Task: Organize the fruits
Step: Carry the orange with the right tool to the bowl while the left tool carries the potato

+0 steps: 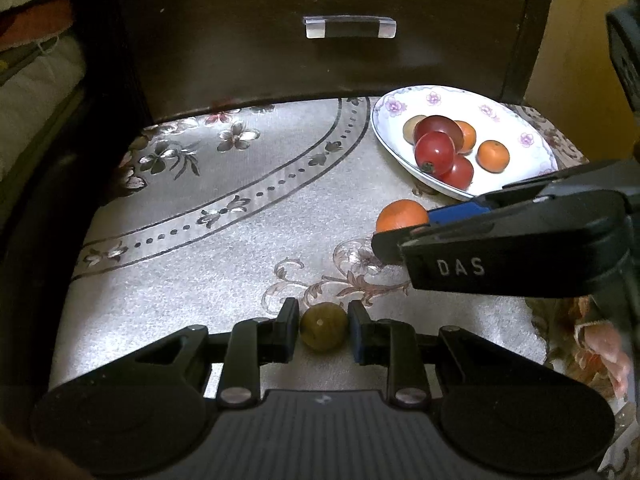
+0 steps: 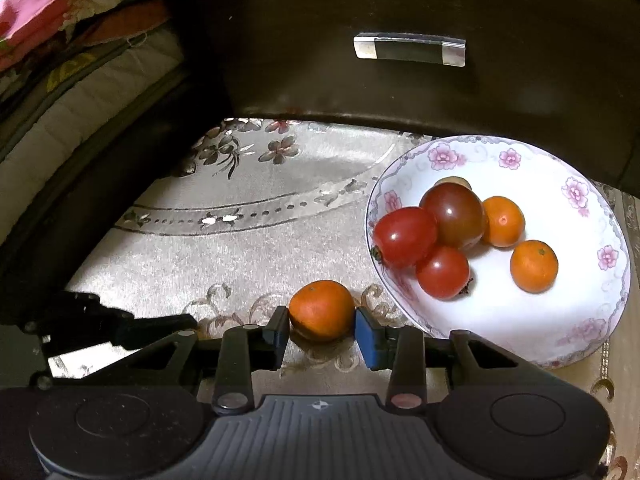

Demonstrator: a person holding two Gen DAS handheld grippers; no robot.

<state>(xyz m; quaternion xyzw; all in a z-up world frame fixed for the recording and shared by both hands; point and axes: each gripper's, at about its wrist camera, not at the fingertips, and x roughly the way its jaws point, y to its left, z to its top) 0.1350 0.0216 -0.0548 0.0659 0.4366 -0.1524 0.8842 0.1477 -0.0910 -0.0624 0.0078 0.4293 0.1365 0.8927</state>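
A small olive-green fruit (image 1: 323, 326) sits at cloth level between the fingers of my left gripper (image 1: 323, 330), and both pads press its sides. My right gripper (image 2: 322, 320) holds a small orange (image 2: 322, 310) that rests on the cloth just left of the bowl, with a pad against each side. In the left wrist view the same orange (image 1: 398, 212) shows at the tips of the right gripper (image 1: 402, 228). The white flowered bowl (image 2: 500, 312) holds three red tomatoes (image 2: 404, 236), two small oranges (image 2: 534, 266) and a pale brown fruit (image 1: 410, 126).
A silvery floral cloth (image 1: 200, 240) covers the surface. Behind it stands a dark wooden drawer front with a clear handle (image 1: 350, 27). Folded bedding (image 2: 60, 40) is piled at the far left. The bowl (image 1: 516, 120) sits at the cloth's right rear.
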